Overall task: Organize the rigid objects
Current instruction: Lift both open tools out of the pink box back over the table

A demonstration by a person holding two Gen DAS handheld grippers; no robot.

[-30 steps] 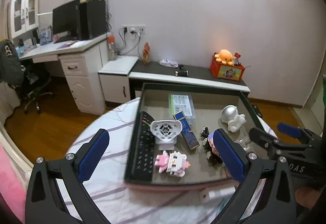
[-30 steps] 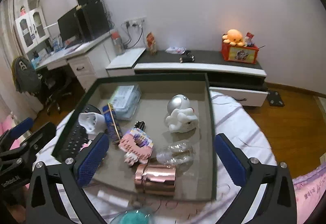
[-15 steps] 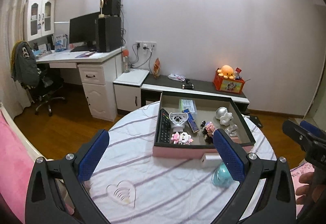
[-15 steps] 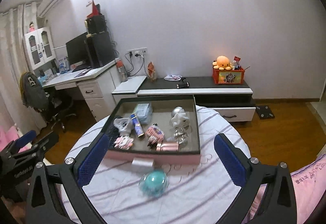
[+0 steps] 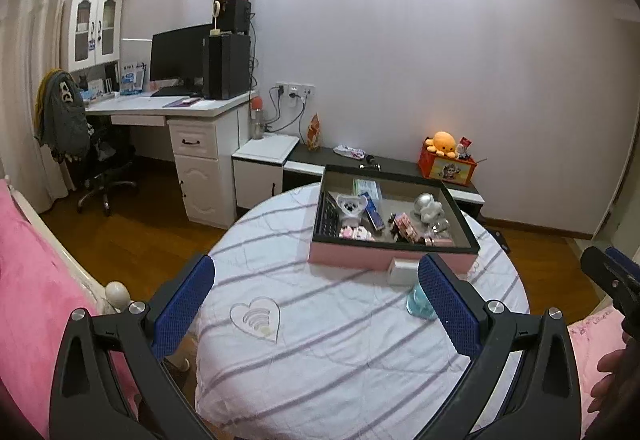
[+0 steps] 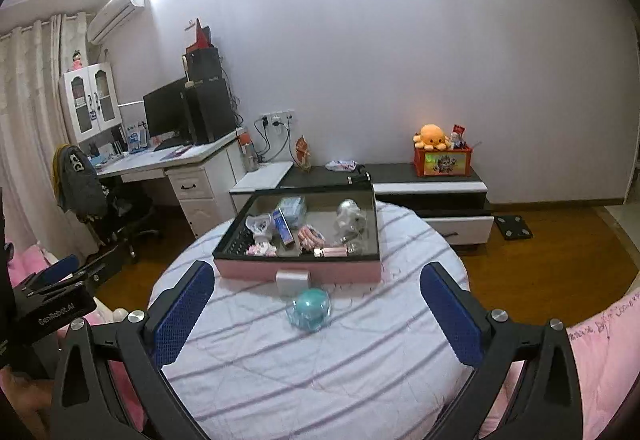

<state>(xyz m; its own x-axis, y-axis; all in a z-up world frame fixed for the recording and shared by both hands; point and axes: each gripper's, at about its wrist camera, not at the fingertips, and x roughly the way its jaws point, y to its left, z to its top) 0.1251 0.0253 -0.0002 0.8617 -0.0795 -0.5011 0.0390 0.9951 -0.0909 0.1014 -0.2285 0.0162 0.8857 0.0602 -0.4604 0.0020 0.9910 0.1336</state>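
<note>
I am in a home bedroom: a pink quilted bed (image 5: 36, 304), a white computer desk (image 5: 168, 108) with a black monitor (image 5: 176, 54), a wall air conditioner (image 6: 116, 14), and an orange plush octopus (image 6: 430, 136) on a low cabinet.

We look from each wrist along the gripper fingers, both views set well back and above the round table (image 5: 320, 340), facing the far wall, sharing the pink tray (image 6: 296, 267), desk and low cabinet.
</note>
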